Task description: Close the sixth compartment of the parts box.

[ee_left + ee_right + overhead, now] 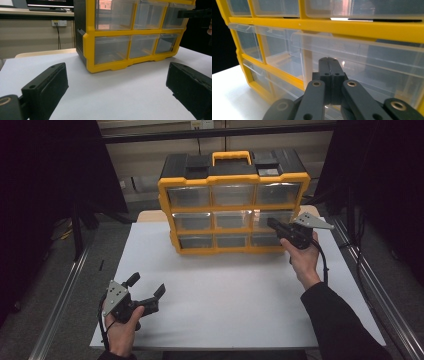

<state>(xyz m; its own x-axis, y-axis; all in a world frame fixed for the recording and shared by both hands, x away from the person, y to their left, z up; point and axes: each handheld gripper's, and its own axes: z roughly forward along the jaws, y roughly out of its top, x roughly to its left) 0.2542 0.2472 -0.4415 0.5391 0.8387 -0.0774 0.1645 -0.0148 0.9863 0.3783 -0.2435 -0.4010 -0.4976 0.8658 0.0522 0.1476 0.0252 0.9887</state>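
You are pressing your right gripper (pixel 276 225), jaws closed together and empty, against the middle-right drawer (pixel 362 62) of the yellow organizer (pixel 233 212) just ahead of it. Your left gripper (pixel 146 290) is waiting wide open, well apart from the organizer; every drawer is looking shut, so I judge nothing is done yet.

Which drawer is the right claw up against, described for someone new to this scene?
On the white table stands a yellow-framed organizer holding three rows of three clear drawers. Take the middle row, then its right-hand drawer. Unlike the others, it has the right claw, jaws closed, pressed at its front.
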